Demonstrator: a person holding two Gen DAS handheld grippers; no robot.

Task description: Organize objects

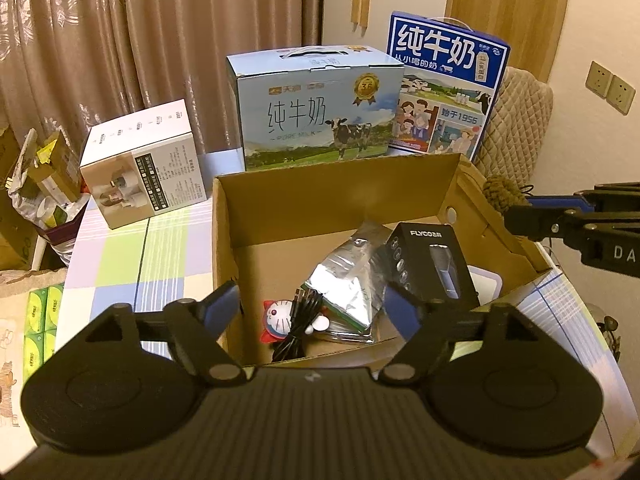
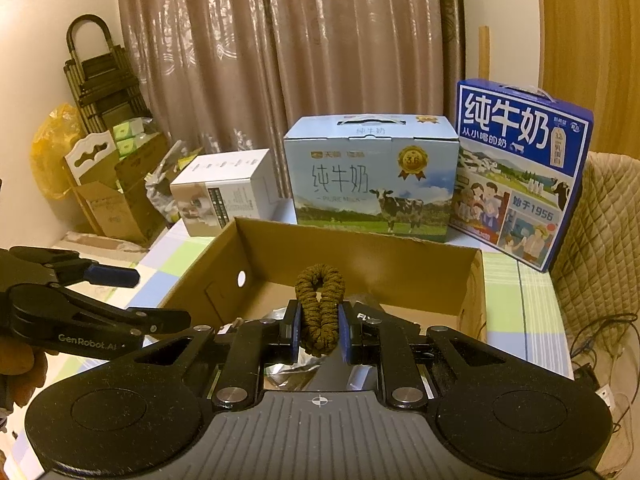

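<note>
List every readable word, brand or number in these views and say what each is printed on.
"纯牛奶", "PURE MILK", "3.6": light blue milk carton.
"纯牛奶", "从小喝的奶", "始于1956": dark blue milk carton.
"FLYCO": black box in the cardboard box.
"GenRobot.AI": left tool; the pads are blue.
"DA", cut off: right tool.
Small print on the white box: too small to read.
</note>
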